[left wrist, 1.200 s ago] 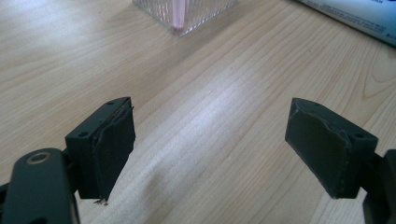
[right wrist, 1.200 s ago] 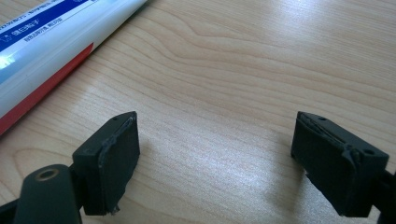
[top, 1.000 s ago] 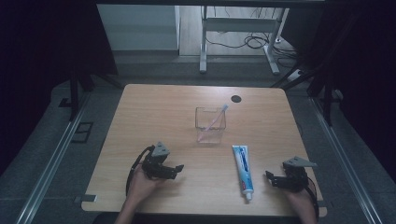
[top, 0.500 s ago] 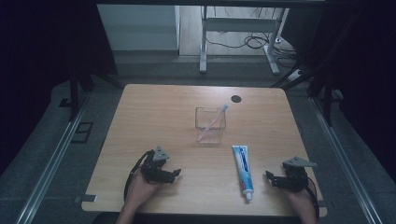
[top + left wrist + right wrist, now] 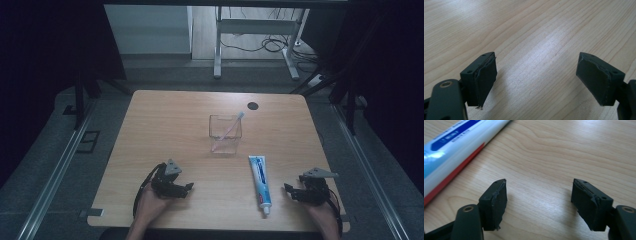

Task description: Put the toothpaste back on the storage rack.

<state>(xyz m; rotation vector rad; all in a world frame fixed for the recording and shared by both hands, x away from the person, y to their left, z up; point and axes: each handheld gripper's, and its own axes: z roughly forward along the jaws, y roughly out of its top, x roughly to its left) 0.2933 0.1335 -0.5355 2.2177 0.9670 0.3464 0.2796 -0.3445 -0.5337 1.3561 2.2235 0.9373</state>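
The wooden table (image 5: pixel 165 125) stands in a dark room. A toothpaste tube (image 5: pixel 260 183) lies flat on it, down near the 5 o'clock edge in the high view. Its long side runs from 12 to 6 o'clock, and its small cap points to 6 o'clock, toward the person. The right claw (image 5: pixel 290 191) waits just beside it at 3 o'clock. Its jaws have just been closing a bit, yet they are spread with nothing between them. The left claw (image 5: pixel 186 188) is spread too, over bare wood, well apart from the tube. The tube is round and smooth, so I think it may roll or slip away if the claw pinches its edge. A hard squeeze may push paste out. A clear cup (image 5: pixel 225 133) holding a toothbrush (image 5: pixel 229 128) stands near 12 o'clock of the tube.
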